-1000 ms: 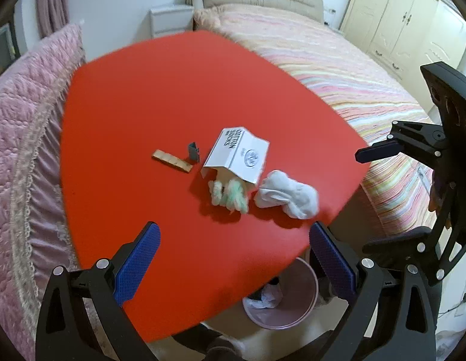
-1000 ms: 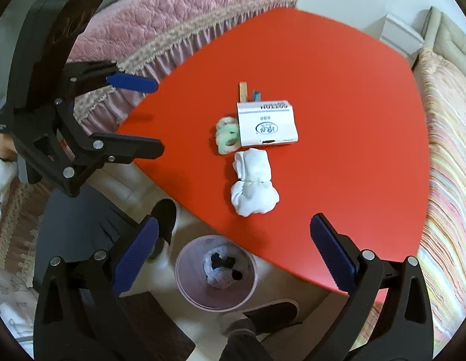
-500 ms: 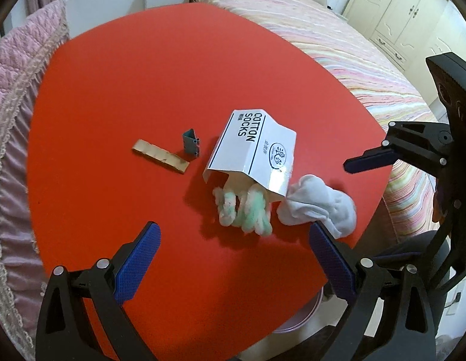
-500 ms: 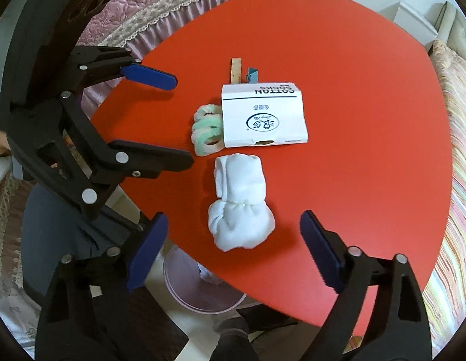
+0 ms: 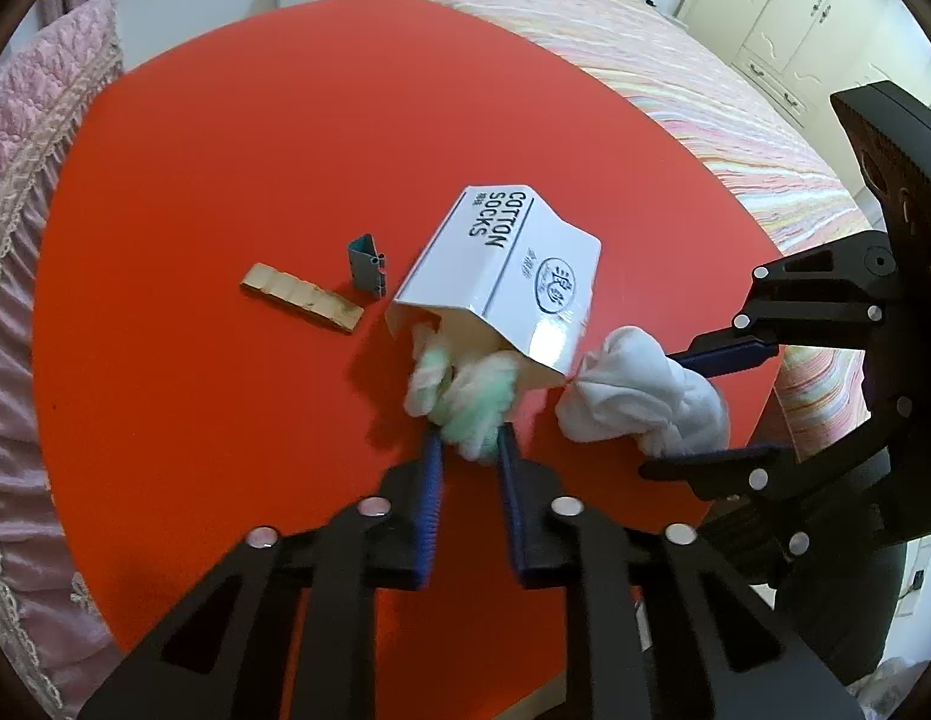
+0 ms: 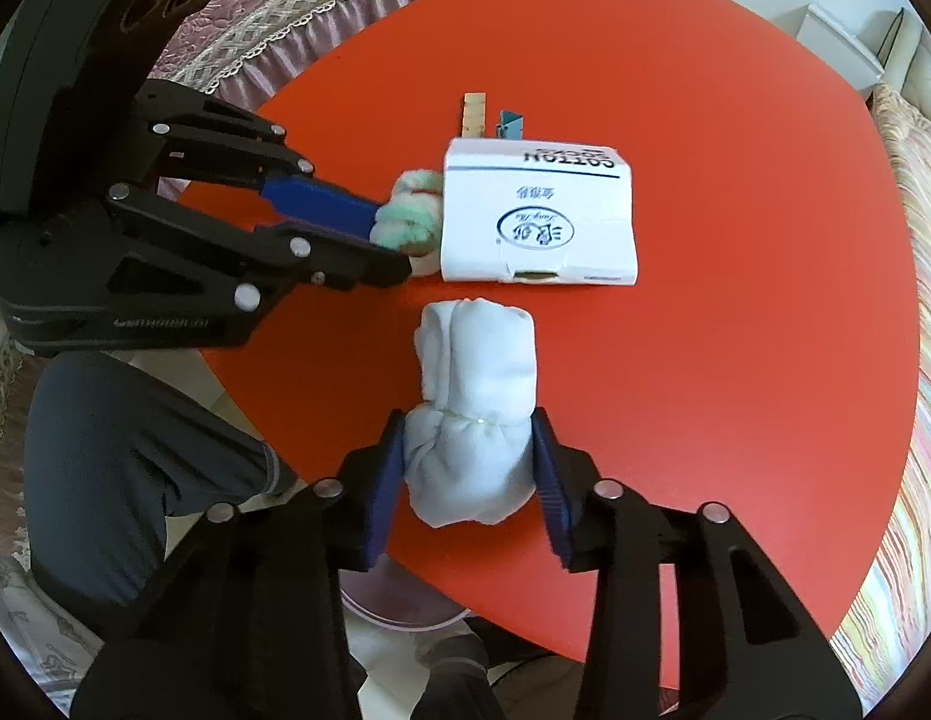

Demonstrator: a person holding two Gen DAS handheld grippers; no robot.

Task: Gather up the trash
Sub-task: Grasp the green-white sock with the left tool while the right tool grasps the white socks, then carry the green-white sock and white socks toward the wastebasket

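Note:
On the red table (image 5: pixel 225 138) a white "COTTON SOCKS" box (image 5: pixel 507 264) lies tipped, with a green-and-white sock bundle (image 5: pixel 465 396) spilling from its mouth. My left gripper (image 5: pixel 468 441) is closing, its blue pads pressing the near end of that bundle; the right wrist view shows it (image 6: pixel 393 240) from the side. A white sock bundle (image 6: pixel 471 396) lies in front of the box (image 6: pixel 537 222) near the table edge. My right gripper (image 6: pixel 467 423) is closing around its knotted end, both pads touching the cloth.
A cardboard strip (image 5: pixel 301 297) and a small grey-green clip (image 5: pixel 366 264) lie left of the box. A pink bin (image 6: pixel 399 612) shows under the table's near edge, beside a person's dark-trousered leg (image 6: pixel 135 456). A striped bed (image 5: pixel 675 78) and a pink quilt (image 5: pixel 21 138) flank the table.
Both grippers came down toward the table and went from wide open to closed, the left onto the green-and-white bundle, the right onto the white bundle.

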